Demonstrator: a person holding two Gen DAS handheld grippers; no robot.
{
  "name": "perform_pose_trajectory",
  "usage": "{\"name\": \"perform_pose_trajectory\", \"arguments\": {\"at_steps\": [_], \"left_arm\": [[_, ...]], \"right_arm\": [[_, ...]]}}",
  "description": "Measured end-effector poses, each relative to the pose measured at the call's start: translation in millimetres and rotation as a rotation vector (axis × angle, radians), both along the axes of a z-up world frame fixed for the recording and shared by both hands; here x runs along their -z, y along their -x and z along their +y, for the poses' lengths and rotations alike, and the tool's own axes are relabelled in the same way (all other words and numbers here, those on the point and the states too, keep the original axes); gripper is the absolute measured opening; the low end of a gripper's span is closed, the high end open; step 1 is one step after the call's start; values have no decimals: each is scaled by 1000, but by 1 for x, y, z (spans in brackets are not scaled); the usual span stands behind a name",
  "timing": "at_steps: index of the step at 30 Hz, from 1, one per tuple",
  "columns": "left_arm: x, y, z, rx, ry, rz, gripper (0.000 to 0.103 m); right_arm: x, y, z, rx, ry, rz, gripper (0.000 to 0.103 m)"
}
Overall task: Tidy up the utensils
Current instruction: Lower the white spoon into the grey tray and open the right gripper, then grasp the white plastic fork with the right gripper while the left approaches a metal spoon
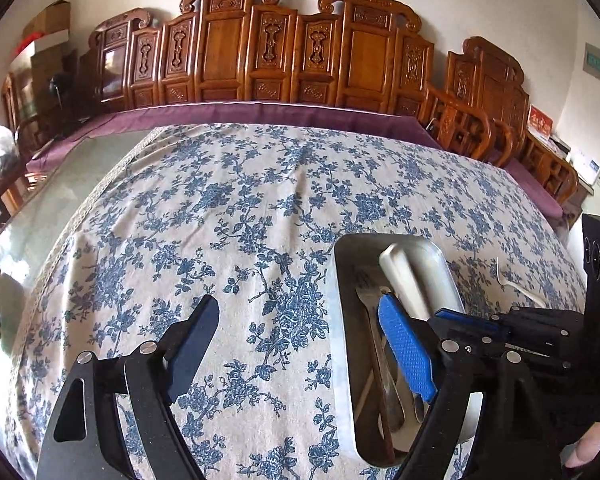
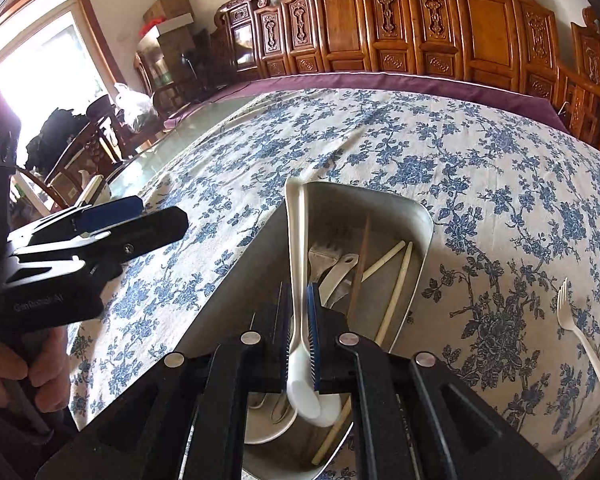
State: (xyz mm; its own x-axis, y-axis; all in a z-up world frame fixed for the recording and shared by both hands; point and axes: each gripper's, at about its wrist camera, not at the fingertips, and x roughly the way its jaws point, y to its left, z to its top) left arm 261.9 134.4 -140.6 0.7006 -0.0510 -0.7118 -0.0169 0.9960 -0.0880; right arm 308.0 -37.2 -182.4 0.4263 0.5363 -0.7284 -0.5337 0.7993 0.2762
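The right tongs (image 2: 300,344) grip the white spoon (image 2: 298,248) over the metal tray (image 2: 420,216), apparently to drop it; left tongs (image 1: 300,344) wait released beside.

near end of the metal tray (image 2: 420,216) hidden behind the right gripper (image 2: 300,340)

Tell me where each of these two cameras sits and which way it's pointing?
Left wrist: on the open left gripper, facing across the floral tablecloth; the other gripper intrudes at right.
Right wrist: on the right gripper, clamping a white spoon over the metal tray; a hand shows.
Shared: tray, tablecloth, white fork.
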Motion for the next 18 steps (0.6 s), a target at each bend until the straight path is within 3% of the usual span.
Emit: {"name": "perform_pose_trajectory", "arguments": {"at_steps": [3, 7, 10, 15, 18], "left_arm": [[-1, 1, -5, 9, 0, -3, 79], [-4, 5, -14, 28, 3, -13, 79], [-4, 7, -25, 43, 2, -15, 87], [-5, 10, -43, 64, 2, -24, 87], [-4, 13, -55, 80, 4, -26, 87]], "right_arm": [[-4, 2, -7, -16, -14, -12, 25], [-16, 8, -30, -20, -29, -47, 25], [-25, 17, -58, -21, 27, -105, 25], [-21, 22, -108, -6, 133, -161, 26], [-8, 16, -140, 27, 192, -185, 36]]}}
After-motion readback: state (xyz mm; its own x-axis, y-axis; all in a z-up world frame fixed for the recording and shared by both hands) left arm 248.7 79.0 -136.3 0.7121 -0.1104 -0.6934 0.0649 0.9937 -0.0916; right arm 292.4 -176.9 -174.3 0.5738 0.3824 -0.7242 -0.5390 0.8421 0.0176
